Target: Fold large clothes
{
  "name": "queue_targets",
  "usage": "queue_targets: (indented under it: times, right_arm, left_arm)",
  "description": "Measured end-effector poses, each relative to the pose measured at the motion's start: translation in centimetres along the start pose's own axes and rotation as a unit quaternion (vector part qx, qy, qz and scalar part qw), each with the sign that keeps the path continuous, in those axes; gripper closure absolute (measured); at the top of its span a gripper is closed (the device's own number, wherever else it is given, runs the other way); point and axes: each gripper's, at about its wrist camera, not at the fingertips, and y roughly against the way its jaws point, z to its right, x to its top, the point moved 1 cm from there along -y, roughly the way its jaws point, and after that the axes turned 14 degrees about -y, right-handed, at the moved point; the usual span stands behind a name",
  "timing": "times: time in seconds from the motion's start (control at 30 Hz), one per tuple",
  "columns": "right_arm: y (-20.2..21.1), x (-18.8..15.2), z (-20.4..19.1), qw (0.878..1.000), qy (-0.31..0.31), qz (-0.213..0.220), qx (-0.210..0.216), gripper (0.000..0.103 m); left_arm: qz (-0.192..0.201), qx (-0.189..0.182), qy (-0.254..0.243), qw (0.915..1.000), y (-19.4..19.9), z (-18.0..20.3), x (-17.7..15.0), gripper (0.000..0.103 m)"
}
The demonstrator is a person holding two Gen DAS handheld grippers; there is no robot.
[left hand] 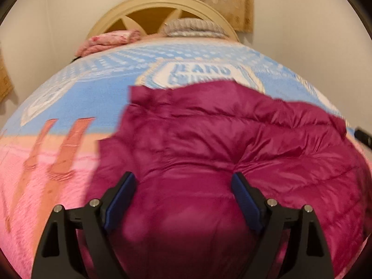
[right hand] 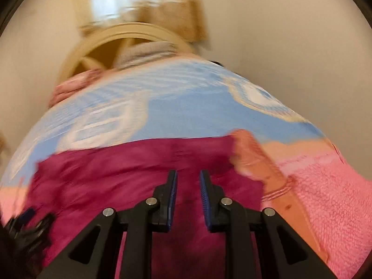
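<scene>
Bed blanket (left hand: 69, 97) blurred under jacket (left hand: 209, 139); left gripper (left hand: 183, 181) wide, empty; right gripper (right hand: 188, 176) narrowly parted, empty.

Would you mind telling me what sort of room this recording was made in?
Most likely a bedroom: a bed with an arched headboard, a blue and pink blanket spread over it, and folded bedding stacked at its head.
</scene>
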Motion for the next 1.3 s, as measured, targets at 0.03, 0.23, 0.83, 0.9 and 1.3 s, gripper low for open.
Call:
queue_targets:
  times: [0.03, 0.23, 0.83, 0.9, 1.3]
  right_arm:
    - [1.2, -1.3, -1.5, 1.000, 0.010, -0.003, 0.021, 0.083]
    - [1.9, -6.3, -7.4, 0.996, 0.051, -0.031, 0.067, 0.083]
    - [-2.4, -10.5, -7.9, 0.994, 0.061, -0.070, 0.050, 0.083]
    - [-2.3, -10.5, -7.8, 0.994, 0.059, -0.071, 0.052, 0.083]
    - [-2.5, -10.5, -7.3, 0.994, 0.042, -0.078, 0.067, 0.083]
  left_arm:
    - [0.007, 0.003, 0.012, 0.9999, 0.9, -0.5, -0.3, 0.015]
    - [0.045, 0.022, 0.108, 0.9929, 6.3, -4.9, -3.6, 0.009]
    - [0.015, -0.148, 0.250, 0.9567, 0.5, -7.0, -5.3, 0.001]
    - [0.008, -0.163, 0.255, 0.9531, -0.8, -6.8, -4.2, 0.001]
    - [0.034, -0.183, 0.271, 0.9445, -0.3, -5.6, -4.0, 0.074]
